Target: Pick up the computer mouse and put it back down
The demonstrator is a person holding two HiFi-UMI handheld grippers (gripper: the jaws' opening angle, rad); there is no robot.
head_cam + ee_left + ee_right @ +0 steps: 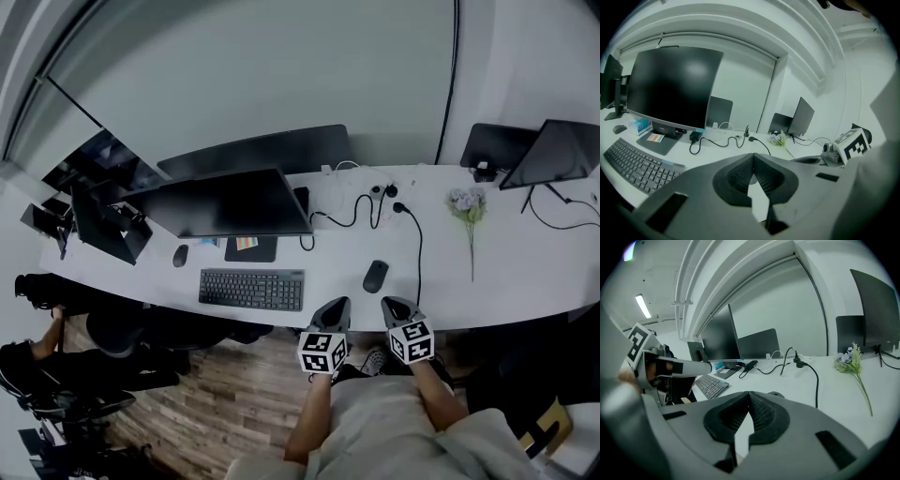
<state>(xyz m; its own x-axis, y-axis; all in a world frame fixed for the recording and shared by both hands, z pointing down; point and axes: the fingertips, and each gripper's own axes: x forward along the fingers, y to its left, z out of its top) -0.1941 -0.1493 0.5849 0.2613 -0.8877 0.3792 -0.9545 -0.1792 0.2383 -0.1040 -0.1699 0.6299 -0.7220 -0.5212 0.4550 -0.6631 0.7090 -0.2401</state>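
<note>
Head view is showing the mouse (375, 276) sitting on the tabletop (525, 272) just ahead of the right gripper (394, 305), with the left gripper (337, 305) hanging beside it. Left gripper view is showing its jaws pressed together, empty. Right gripper view is showing the same, so I'd say it's needing to open wide and straddle the mouse's sides before squeezing.

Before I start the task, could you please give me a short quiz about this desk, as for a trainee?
1. True or false: the left gripper is holding the mouse that lies right of the keyboard.
2. What lies on the desk further right of that mouse? A) a flower B) a cup C) a book
3. How do the right gripper's jaws stand?
Key: 1 false, it is empty; 2 A; 3 shut together.
</note>
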